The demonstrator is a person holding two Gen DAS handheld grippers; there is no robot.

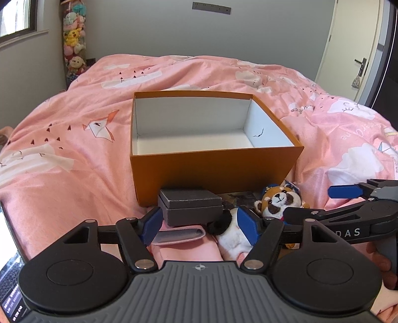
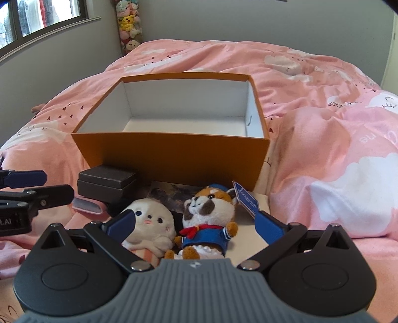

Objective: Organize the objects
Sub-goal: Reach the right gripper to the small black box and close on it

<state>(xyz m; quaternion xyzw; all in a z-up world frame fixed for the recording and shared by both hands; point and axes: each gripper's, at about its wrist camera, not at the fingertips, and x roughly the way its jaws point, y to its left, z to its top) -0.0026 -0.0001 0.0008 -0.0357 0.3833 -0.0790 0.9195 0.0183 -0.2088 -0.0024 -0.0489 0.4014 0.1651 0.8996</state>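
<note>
An open orange box (image 1: 214,171) with a white inside stands empty on the pink bed (image 2: 171,151). In front of it lie a small dark grey box (image 1: 190,207) (image 2: 107,182), a pink case (image 1: 179,234) (image 2: 85,205), a white plush (image 1: 232,234) (image 2: 149,223) and a red panda plush in a blue sailor suit (image 1: 279,200) (image 2: 207,218). My left gripper (image 1: 199,222) is open, its jaws on either side of the grey box and the pink case. My right gripper (image 2: 195,223) is open around both plushes.
The pink quilt (image 1: 74,149) covers the whole bed. A picture card (image 2: 171,193) lies under the plushes. A tall tube of plush toys (image 1: 73,42) stands in the far left corner beside a window (image 2: 42,17). A door (image 1: 358,62) is at the right.
</note>
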